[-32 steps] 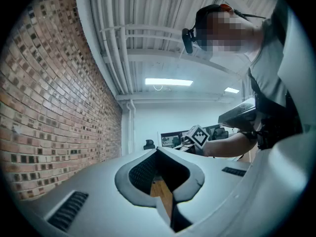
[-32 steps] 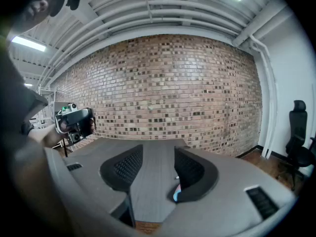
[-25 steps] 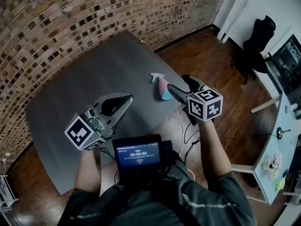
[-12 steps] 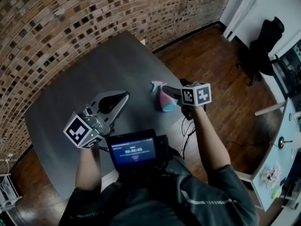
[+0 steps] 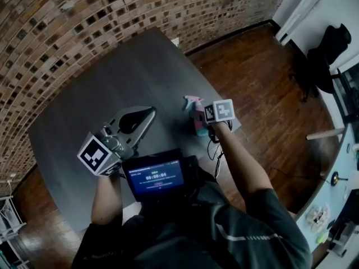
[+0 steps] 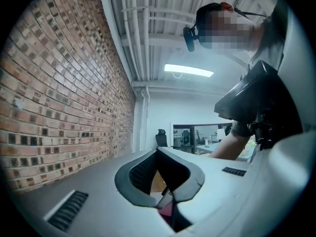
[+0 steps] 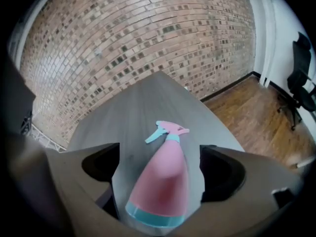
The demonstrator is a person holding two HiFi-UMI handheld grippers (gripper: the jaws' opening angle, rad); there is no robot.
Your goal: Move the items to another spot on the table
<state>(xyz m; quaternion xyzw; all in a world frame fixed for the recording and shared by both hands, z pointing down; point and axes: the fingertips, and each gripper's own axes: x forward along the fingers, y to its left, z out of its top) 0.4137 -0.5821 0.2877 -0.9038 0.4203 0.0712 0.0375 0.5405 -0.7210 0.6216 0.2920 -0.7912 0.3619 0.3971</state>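
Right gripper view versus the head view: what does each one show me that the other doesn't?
Only the right gripper view: the right claw has just been opening, jaws apart either side of the pink spray bottle, not pressing it. Only the head view: the person's arms, the left claw, a chest-mounted screen. Both: the bottle, grey table, brick wall.
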